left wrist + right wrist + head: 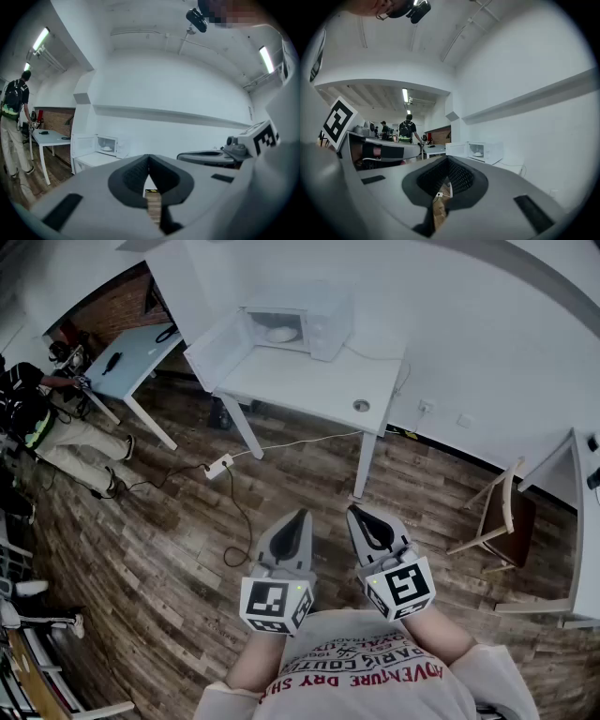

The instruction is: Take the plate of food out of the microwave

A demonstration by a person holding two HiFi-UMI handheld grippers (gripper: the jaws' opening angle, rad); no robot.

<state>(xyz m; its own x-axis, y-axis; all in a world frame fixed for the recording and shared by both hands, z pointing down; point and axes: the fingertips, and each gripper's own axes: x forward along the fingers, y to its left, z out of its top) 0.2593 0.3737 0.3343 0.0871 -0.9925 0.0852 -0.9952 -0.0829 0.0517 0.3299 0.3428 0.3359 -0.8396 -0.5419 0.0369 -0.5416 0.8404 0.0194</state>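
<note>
Across the wooden floor, on the far white table, stands the microwave with its door swung open to the left. The plate of food sits inside it, a pale heap on a white dish; what the food is cannot be told. Both grippers are held near the person's body, well apart from the table and pointing level toward it. The left gripper has its jaws pressed together at the tips with nothing between them; in its own view the microwave shows small at the far left. The right gripper is just beside it, its jaws likewise closed tip to tip and empty. A small round thing lies on the near right part of the table. A power strip with its cord lies on the floor near the table's left legs. A wooden chair stands at the right, and a person stands by a second table at the far left.
</note>
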